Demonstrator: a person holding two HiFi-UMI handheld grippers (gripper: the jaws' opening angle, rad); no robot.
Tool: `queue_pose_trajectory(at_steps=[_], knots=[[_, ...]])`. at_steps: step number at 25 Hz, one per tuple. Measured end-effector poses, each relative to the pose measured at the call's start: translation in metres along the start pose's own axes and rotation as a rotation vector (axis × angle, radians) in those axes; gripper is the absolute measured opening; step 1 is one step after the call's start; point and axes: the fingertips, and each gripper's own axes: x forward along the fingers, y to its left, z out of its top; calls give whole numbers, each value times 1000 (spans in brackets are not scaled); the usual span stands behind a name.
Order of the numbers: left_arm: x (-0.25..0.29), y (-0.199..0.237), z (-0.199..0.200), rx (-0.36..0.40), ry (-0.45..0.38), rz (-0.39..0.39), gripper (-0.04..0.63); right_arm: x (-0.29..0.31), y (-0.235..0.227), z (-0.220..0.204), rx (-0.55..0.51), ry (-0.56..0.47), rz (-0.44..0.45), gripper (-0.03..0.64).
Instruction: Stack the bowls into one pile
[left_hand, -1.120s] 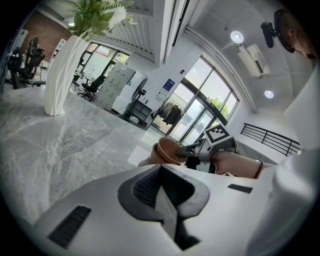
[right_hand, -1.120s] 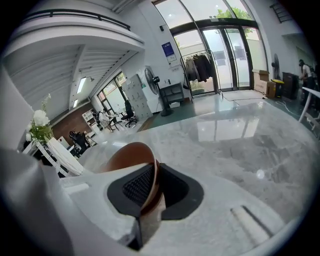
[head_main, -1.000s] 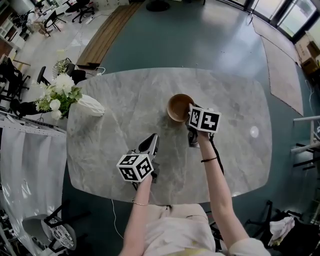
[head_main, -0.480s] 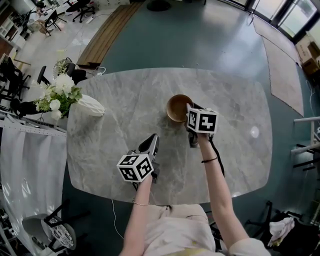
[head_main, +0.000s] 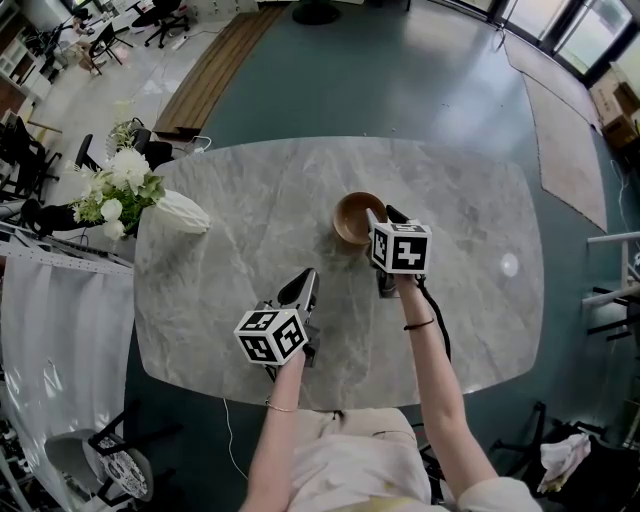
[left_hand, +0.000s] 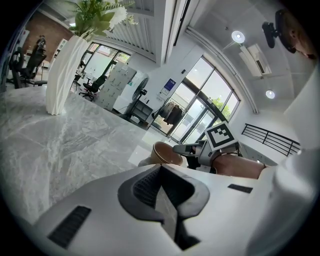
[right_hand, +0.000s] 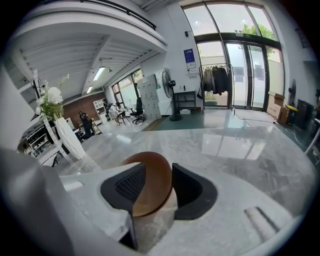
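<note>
A brown wooden bowl (head_main: 355, 217) stands upright near the middle of the grey marble table (head_main: 240, 190). From above I see one bowl; whether others nest under it I cannot tell. My right gripper (head_main: 381, 213) is at the bowl's right rim. In the right gripper view its jaws (right_hand: 156, 176) have just been opening and stand apart, with the bowl's rim (right_hand: 150, 192) between them, unpressed. My left gripper (head_main: 302, 283) rests on the table nearer the person, left of the bowl, pads (left_hand: 161, 189) shut together on nothing. From the left gripper view the bowl (left_hand: 165, 153) and right gripper (left_hand: 184, 148) lie ahead.
A white ribbed vase (head_main: 182, 211) with white flowers (head_main: 118, 185) stands at the table's left edge, far from both grippers. The same vase (left_hand: 62, 75) appears at the left of the left gripper view. The table's near edge runs just in front of the person.
The right gripper's jaws have spread apart around the bowl's rim, and its marker cube has rolled and shifted slightly left. The bowl and the left gripper stay put.
</note>
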Motion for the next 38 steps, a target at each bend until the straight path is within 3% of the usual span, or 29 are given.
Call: queue_pose_trajectory(at_steps=[15, 24, 38], knots=[[-18, -19, 11, 52, -55, -5, 0, -54, -8, 2, 136, -159, 112, 126], [-50, -53, 28, 144, -158, -16, 0, -122, -2, -3, 86, -267, 219, 8], [-105, -113, 41, 272, -318, -17, 0, -218, 7, -7, 47, -397, 373, 8]])
